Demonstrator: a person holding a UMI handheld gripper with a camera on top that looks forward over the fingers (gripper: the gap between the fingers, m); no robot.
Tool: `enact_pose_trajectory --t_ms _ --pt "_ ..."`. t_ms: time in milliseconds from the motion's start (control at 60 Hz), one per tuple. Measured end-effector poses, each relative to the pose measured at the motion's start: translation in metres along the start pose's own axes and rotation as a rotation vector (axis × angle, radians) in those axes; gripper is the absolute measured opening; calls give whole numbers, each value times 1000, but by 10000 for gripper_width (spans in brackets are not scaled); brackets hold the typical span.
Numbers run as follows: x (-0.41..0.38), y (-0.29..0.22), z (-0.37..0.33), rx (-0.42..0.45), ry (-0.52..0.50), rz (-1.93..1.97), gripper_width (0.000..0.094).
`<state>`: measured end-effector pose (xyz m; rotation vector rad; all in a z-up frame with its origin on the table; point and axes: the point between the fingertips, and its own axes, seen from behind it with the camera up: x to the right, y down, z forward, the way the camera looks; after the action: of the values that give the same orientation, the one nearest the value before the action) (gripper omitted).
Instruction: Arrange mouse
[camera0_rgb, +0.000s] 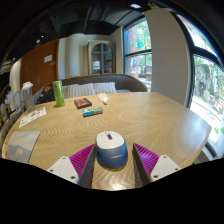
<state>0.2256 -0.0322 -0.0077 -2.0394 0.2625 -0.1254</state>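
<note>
Hand-held gripper: my hand-held gripper (111, 160) has its fingers spread apart, the purple pads (81, 160) flanking the mouse, and I judge neither one is pressing on it yet
Mouse: the mouse (110, 149) sits on the tabletop (150, 118) between my fingers, its pale top toward me, resting on its own weight
Step in hand: I judge this is the grasp; I want both pads level with its sides and centred before I close, so it does not twist or squirt forward
Care: close slowly, keep the fingers low to the wood
Beyond: a small flat item (92, 113), then a dark box (82, 102), a green bottle (59, 93) and papers (32, 116) stand well apart from the mouse
</note>
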Motion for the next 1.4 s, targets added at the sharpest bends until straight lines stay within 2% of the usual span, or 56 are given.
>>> enact_pose_trajectory --t_ms 83,183,417,517,683,767,867,967,1083,1150,1400 --pt "-6 -2 3 17 -13 7 606" --pt "-5 1 1 35 13 33 555" --pt "-19 4 -24 40 76 29 502" --pt "-49 -17 -58 101 73 -14 485" --pt "-123 -79 -134 234 84 -18 486" --pt "-178 -102 -164 314 39 -29 484" --pt "-247 -100 -175 346 -43 -24 484" --pt "-301 -72 -163 320 -126 24 482" --pt "-333 -13 -125 187 -168 33 482" --pt "-345 2 -119 126 -171 32 485" --pt "-353 50 -88 19 -138 12 487"
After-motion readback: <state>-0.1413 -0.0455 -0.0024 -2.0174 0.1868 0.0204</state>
